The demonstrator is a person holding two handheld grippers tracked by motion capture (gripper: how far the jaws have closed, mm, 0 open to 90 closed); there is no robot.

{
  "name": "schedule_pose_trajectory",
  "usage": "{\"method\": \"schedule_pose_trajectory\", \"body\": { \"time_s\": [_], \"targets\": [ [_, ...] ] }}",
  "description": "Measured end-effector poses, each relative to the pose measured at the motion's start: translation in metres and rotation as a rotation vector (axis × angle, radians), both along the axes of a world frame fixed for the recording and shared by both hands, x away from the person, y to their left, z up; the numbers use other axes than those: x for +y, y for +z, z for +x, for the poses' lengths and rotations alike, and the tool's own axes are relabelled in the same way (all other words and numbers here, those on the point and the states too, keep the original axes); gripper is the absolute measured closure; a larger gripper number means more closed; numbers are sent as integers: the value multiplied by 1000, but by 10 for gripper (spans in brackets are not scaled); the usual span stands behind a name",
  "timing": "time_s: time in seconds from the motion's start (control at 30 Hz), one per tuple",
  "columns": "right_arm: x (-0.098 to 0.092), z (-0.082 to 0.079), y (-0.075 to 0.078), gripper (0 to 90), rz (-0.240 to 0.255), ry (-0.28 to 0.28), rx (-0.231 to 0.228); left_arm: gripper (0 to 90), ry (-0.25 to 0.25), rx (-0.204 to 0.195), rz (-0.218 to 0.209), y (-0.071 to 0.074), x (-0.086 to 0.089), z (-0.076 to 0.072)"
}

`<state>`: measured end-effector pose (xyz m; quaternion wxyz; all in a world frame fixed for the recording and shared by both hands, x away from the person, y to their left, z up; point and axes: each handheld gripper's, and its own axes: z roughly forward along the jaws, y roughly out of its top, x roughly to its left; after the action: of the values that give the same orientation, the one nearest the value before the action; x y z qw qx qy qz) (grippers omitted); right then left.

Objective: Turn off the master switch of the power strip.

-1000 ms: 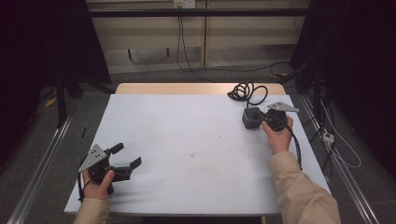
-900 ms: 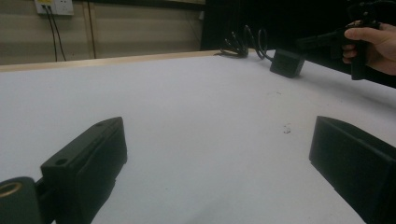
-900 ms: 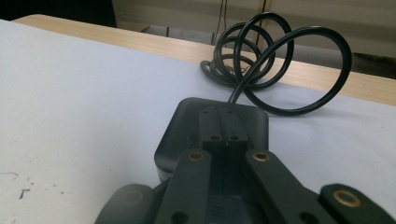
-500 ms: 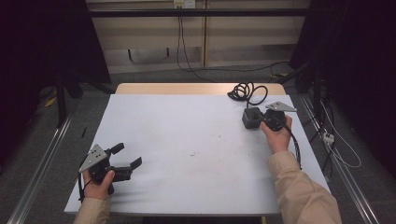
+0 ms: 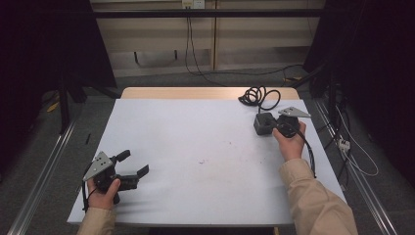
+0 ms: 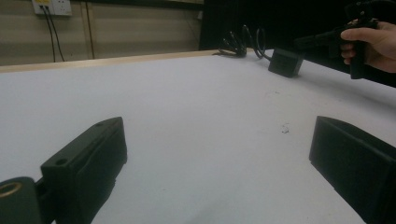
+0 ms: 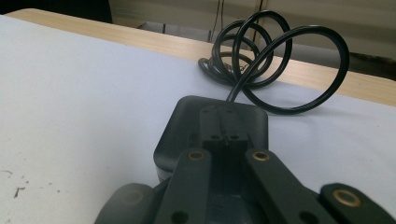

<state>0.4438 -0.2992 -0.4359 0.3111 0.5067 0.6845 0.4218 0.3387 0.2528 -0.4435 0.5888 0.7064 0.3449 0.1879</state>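
White-covered table [image 5: 195, 127] first, bare across the whole stretch between the two pairs of fingers. Ends beyond the right fingertips in a wooden strip [image 5: 195, 93].

Then the coiled black cable [image 7: 280, 56], heaped in loose upright loops just past the right fingertips, straight ahead of them. Runs from the coil down into the far end of the power adapter [image 7: 187, 126].

That adapter: a squat black block, flat on the sheet directly under the tips of the right gripper [image 7: 223, 135]. Points its long axis away from those fingers toward the coil, roughly in line with the gripper. Right fingers clenched, tip against tip, with nothing pinched between them, and set over the middle of the block's top face; hard to tell whether pressing on it or just above.

Left gripper [image 5: 133, 163] well apart, low at the near left corner, fingers released and spread wide over bare sheet. From those fingers the adapter sits far ahead and off to the right, beside the other hand [image 6: 373, 44] — so clearly the right hand's job.

For a grasp, probably calls for opening the right fingers wide enough to straddle the block across its short sides, then lowering. Nothing in the way on either flank; only the coil crowds the far end and would likely drag along behind a lift.

Smallest: a few ink specks [image 5: 203, 160] mid-sheet, between both grippers, no obstacle.
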Motion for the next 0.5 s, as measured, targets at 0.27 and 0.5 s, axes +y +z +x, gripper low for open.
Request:
{"method": "schedule_pose_trajectory", "body": {
  "time_s": [0.27, 0.5],
  "targets": [
    [0, 0, 0, 900, 0, -3, 4, 39, -2, -1, 2, 0, -1, 0],
    [0, 0, -1, 900, 7, -2, 0, 39, -1, -1, 2, 0, 0, 0]
  ]
}}
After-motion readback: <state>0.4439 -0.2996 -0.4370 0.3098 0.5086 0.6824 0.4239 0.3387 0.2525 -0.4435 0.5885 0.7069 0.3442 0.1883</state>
